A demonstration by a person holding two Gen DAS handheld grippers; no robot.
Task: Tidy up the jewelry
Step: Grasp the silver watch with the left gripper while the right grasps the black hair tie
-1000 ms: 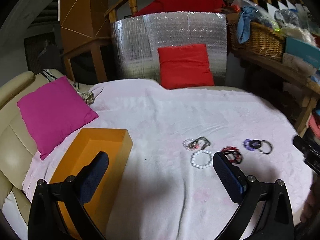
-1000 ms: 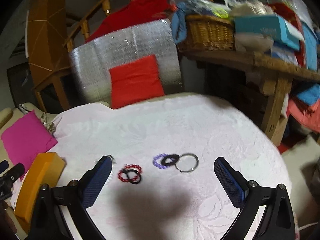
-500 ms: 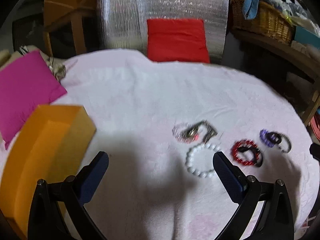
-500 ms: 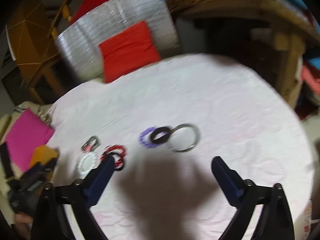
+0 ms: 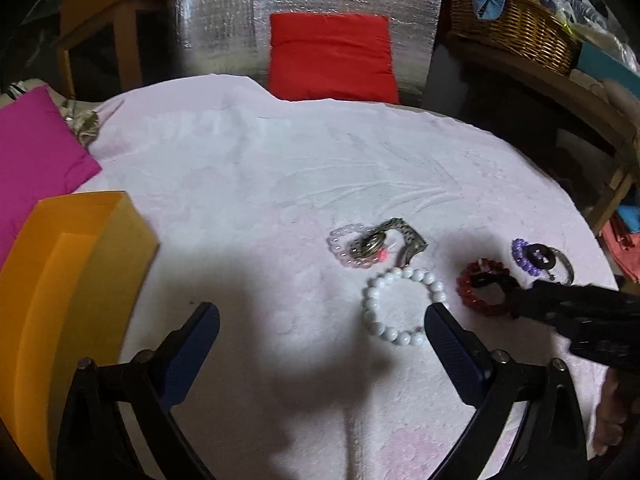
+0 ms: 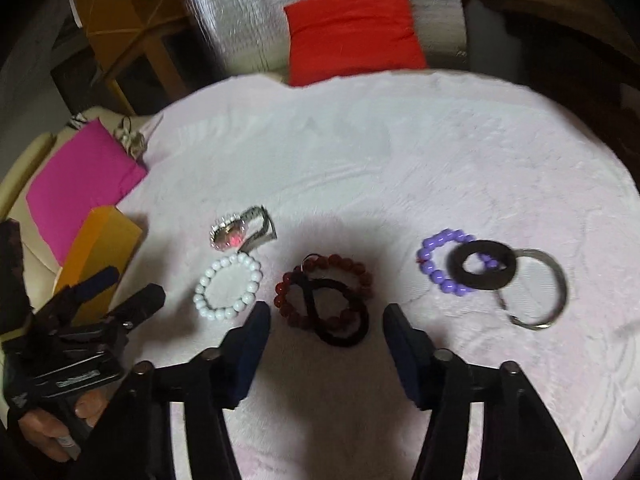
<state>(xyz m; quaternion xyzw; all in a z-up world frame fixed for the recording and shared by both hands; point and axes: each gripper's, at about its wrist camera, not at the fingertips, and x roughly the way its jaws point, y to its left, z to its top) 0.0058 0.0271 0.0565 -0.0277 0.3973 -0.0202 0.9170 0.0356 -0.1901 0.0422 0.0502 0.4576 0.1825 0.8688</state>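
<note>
red bead bracelet point(image 6: 325, 295) with black hair tie point(image 6: 340, 320) on pink cloth point(image 6: 360, 152), between white bead bracelet point(image 6: 227, 286) and purple beads point(image 6: 440, 266) | right gripper point(image 6: 326, 338) fingers part-spread just short of it, nothing pinched | left gripper point(image 5: 322, 348) fingers wide apart, holding nothing, near white bracelet | orange box point(image 5: 68, 280) far left

Domestic living room: cream sofa point(image 6: 24, 168) left of the tongs, red cushion point(image 5: 332, 56) ahead, laden wicker basket point(image 5: 516, 36) ahead-right.
</note>
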